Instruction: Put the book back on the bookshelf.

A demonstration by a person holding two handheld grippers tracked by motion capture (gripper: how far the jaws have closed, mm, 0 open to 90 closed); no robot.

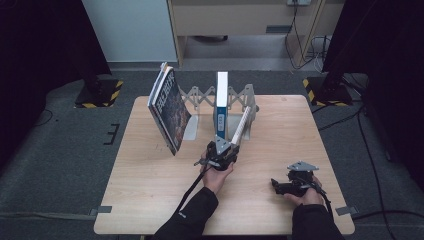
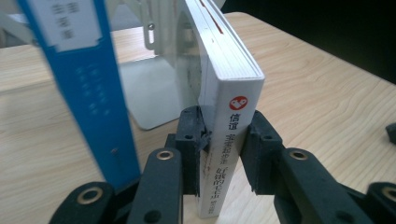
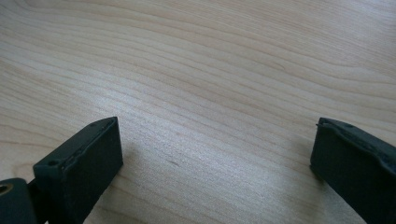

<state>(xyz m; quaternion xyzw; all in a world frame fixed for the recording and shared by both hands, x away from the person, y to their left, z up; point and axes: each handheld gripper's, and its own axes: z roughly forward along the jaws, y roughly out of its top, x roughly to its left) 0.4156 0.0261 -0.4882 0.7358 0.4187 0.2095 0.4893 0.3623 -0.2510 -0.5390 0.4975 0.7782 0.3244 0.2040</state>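
The left gripper [image 2: 224,154] clamps the white book [image 2: 231,121], apparently leaning in the rack [image 1: 240,97] beside the blue book [image 1: 221,102], not yet upright; the right gripper [image 3: 215,163] rests released.

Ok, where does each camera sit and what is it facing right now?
High view: above the table, looking forward and down; both forearms show.
Left gripper view: rides the left gripper, clamped on the white book.
Right gripper view: rides the open right gripper, facing bare tabletop.
Shared: high and left views show the blue book.
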